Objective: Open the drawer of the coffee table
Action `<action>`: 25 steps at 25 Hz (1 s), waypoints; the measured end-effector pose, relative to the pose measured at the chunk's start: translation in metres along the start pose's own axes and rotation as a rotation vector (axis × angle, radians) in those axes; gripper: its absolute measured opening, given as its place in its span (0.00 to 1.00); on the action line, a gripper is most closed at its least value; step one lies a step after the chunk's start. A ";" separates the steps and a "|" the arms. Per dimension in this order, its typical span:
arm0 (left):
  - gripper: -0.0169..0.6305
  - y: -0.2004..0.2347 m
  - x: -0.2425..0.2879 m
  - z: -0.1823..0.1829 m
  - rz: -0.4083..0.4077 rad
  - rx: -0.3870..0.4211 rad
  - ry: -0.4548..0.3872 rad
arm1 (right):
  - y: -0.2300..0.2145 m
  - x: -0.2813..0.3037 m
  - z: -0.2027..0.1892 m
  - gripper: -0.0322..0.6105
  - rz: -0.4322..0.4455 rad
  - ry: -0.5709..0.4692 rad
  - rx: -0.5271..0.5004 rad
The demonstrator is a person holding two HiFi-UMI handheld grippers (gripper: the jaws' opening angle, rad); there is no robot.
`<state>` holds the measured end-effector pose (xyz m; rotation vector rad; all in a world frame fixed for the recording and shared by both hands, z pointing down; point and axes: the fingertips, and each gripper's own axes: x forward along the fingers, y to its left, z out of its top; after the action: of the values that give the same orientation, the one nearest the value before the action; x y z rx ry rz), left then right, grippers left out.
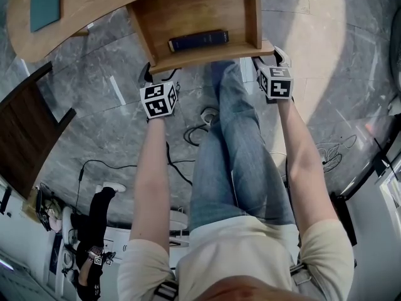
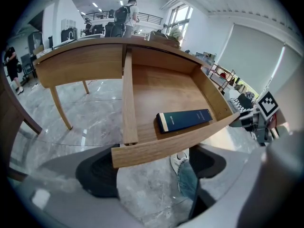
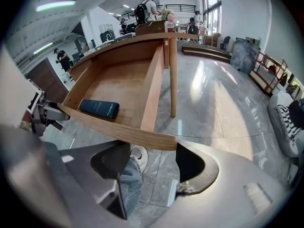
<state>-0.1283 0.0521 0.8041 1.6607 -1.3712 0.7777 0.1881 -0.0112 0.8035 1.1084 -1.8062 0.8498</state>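
The wooden drawer (image 1: pixel 207 58) of the coffee table (image 1: pixel 94 5) stands pulled out, and a dark blue book (image 1: pixel 198 41) lies flat inside it. My left gripper (image 1: pixel 150 75) sits under the left end of the drawer front and my right gripper (image 1: pixel 276 58) under its right end. In the left gripper view the drawer front (image 2: pixel 175 144) runs across just above the wide-apart jaws of the left gripper (image 2: pixel 152 172). The right gripper (image 3: pixel 152 163) is open too, with the end of the drawer front (image 3: pixel 118 129) above its gap. No pad presses on the wood.
My jeans-clad legs (image 1: pixel 241 143) stand between the arms below the drawer. Cables (image 1: pixel 200 121) trail over the grey marble floor. A dark wooden cabinet (image 1: pixel 25 130) is at the left. A slim table leg (image 3: pixel 172 80) stands right of the drawer. Another person (image 1: pixel 94 231) is far left.
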 end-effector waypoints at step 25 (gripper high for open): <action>0.22 -0.047 -0.165 0.068 0.047 -0.063 -0.256 | 0.063 -0.178 0.059 0.05 -0.045 -0.239 0.006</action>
<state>-0.1202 0.0722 0.6208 1.7283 -1.5986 0.5555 0.1593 0.0254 0.6110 1.2946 -1.9651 0.7211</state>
